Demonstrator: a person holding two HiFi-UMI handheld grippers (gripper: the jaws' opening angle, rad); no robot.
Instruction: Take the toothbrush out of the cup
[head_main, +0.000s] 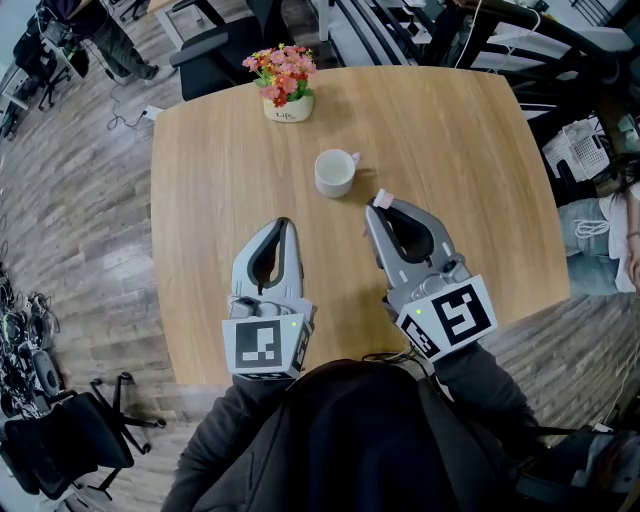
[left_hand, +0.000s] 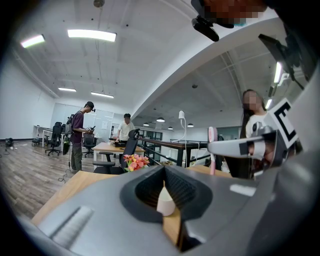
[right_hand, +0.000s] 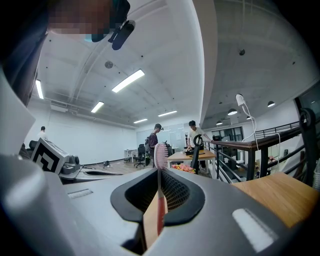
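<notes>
From the head view only the pink bristle end of the toothbrush (head_main: 382, 200) shows, since the rest runs down out of sight behind the jaw tips. In the right gripper view its lower handle is cut off inside the jaws' hollow. The left gripper view catches only a slice of the cup (left_hand: 166, 202) through the gap in its own jaws. The right hand-held gripper (head_main: 378, 207) is nearly closed, its jaws pinching the toothbrush handle, just to the near right of the cup and clear of it. The left hand-held gripper (head_main: 283, 225) sits nearer the person than the cup and off to its left, jaws together with nothing between them. The toothbrush stands upright above the table (head_main: 220, 180), long axis vertical, bristle head on top.
</notes>
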